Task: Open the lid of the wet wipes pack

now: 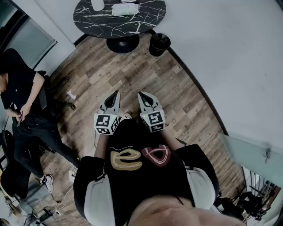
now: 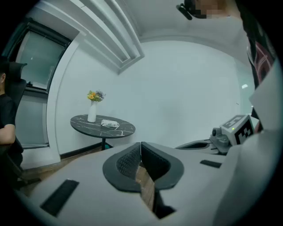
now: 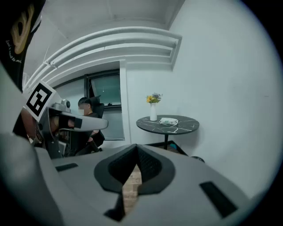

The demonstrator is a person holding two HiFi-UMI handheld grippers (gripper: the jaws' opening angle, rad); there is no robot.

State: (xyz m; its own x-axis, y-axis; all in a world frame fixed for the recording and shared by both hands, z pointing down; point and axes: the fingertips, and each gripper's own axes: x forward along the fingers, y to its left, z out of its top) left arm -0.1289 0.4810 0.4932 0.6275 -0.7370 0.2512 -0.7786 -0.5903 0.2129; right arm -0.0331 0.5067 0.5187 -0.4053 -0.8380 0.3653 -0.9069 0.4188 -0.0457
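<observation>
Wood-plank floor (image 1: 132, 75) fills the middle of the head view. At 12 o'clock stands a round black marble-pattern table (image 1: 88, 22), its far rim cut off by the top edge. The wet wipes pack (image 1: 124, 9) lies flat on that table, well apart from both tools. It is too small in every view to tell whether its lid is up or down. Just at its 9 o'clock is a white vase (image 1: 97, 4), which the head view shows only as a stub. The gripper views show the whole vase, holding yellow flowers.

The left gripper (image 1: 116, 93) and the right gripper (image 1: 140, 93) are held side by side in front of the person's black shirt, tips toward 12 o'clock. The hands holding them are hidden under the marker cubes and the torso. In each gripper's own view the ribbed pads meet at the tip with only floor showing behind, so both pairs of jaws are closed on nothing. The table appears small at about 10 o'clock of the left tips, and at 1 o'clock of the right tips.

A black waste bin (image 1: 159, 44) sits on the floor at 4 o'clock of the table, against the curved wall. At 9 o'clock a seated person in black (image 1: 22, 88) is partly cut off by the frame edge.
</observation>
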